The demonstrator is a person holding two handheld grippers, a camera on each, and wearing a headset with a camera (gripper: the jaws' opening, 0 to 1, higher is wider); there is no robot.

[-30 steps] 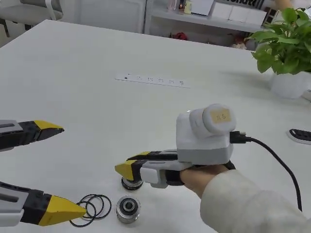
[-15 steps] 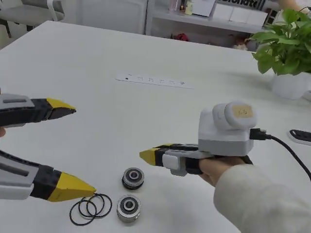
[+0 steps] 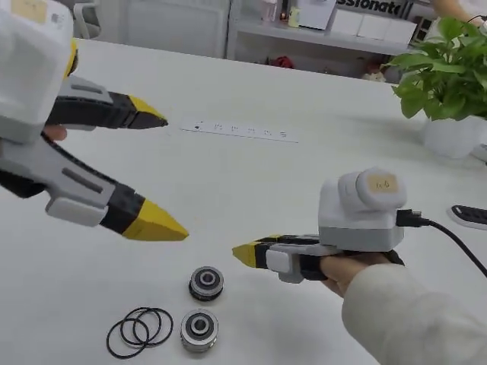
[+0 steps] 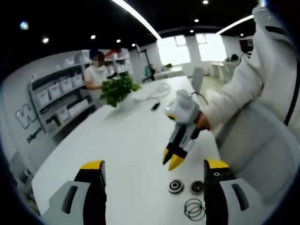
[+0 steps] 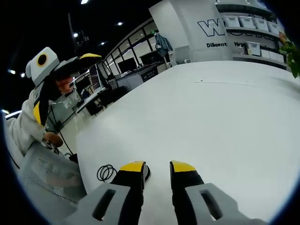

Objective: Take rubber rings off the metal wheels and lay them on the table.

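Observation:
Two small metal wheels lie near the table's front edge: a dark-rimmed wheel [image 3: 206, 282] [image 4: 176, 186] and a bare silver wheel [image 3: 199, 329] [image 4: 197, 187]. Loose black rubber rings [image 3: 139, 328] [image 4: 194, 208] [image 5: 107, 172] lie overlapping just left of the silver one. My left gripper [image 3: 156, 173] [image 4: 152, 171] is held high over the table's left side, wide open and empty. My right gripper [image 3: 247, 255] [image 5: 158, 166] hovers low, right of the dark-rimmed wheel, its jaws a narrow gap apart with nothing between them. In the right gripper view its left jaw partly hides a wheel [image 5: 146, 173].
A white power strip [image 3: 240, 127] lies flat mid-table. A potted plant [image 3: 449, 68] stands at the far right, with a black device [image 3: 472, 213] in front of it. The right gripper's cable [image 3: 449, 236] trails right. A person [image 4: 96, 75] stands by the shelves.
My right gripper has drawn back to the right off the dark-rimmed wheel, which stays on the table. My left gripper has risen and swung in over the table, still open.

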